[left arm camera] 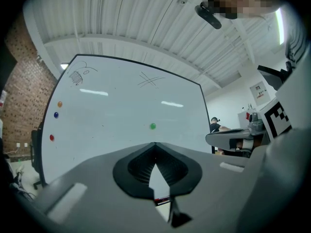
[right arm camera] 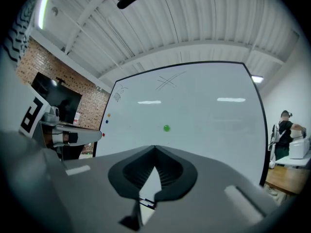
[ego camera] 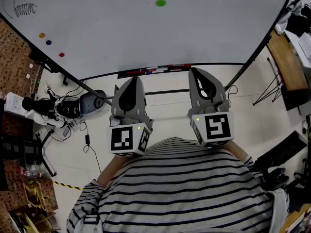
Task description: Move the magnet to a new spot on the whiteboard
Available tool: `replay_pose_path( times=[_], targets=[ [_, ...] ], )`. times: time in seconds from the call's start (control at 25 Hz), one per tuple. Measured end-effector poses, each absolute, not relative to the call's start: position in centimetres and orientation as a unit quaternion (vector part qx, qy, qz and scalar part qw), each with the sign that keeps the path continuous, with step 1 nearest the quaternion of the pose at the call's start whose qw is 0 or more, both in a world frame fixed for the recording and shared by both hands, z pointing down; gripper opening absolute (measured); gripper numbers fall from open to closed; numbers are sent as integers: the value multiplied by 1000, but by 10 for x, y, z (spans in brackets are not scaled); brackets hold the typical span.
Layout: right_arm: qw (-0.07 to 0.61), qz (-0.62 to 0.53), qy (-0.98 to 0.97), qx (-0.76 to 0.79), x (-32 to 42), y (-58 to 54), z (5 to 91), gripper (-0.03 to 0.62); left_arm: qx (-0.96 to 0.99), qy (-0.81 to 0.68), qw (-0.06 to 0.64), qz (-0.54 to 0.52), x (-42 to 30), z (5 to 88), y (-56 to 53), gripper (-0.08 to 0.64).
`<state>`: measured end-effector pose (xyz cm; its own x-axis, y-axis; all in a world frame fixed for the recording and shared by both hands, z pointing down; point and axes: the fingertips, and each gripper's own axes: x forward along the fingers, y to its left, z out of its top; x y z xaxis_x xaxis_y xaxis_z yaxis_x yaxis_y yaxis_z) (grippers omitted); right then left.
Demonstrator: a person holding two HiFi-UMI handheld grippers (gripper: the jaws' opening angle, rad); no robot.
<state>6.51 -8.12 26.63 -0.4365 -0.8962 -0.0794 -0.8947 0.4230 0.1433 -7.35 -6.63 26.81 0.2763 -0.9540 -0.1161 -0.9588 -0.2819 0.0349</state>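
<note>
- Whiteboard [ego camera: 146, 33]: white, with a dark frame and thin black pen sketches.
- Magnet [ego camera: 161, 3]: bright green.
- Orange magnet [ego camera: 42, 35], blue magnet [ego camera: 48, 42] and red magnet [ego camera: 61, 55]: one plain colour each.
- Left gripper [ego camera: 131, 79] and right gripper [ego camera: 194, 72]: grey shells, black-lined jaws.
- Marker cubes [ego camera: 127, 139]: black-and-white squares.
- Shirt [ego camera: 184, 188]: white with thin black stripes.
- Brick wall [left arm camera: 22, 96]: reddish brown.
- Floor [ego camera: 165, 120]: pale cream.

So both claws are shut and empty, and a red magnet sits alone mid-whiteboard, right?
No: the magnet alone in the middle of the whiteboard is green, as the head view shows. The red magnet sits by its left edge. The left claw and right claw are shut and empty.
</note>
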Motion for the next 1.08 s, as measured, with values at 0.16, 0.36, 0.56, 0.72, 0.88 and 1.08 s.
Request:
replay_pose_path(
  times=[0.16,0.36,0.56,0.72,0.88,1.08],
  targets=[
    [17,-86,-845,528,49,-80,269,2,-801,596,18,60,-86,268,-65,15],
    [31,-100,-847,521,34,-83,266,2,-802,594,7,64,-93,273,-65,15],
    [36,-104,-848,518,29,-85,268,2,-803,593,7,67,-96,274,-69,15],
    [45,-115,-848,515,24,-83,267,2,-805,589,7,69,-96,275,-69,15],
    [50,-118,-849,513,16,-84,265,2,-805,590,7,69,-103,274,-69,15],
    [49,-122,-852,507,9,-86,265,2,-805,589,7,67,-105,276,-70,15]
  ],
)
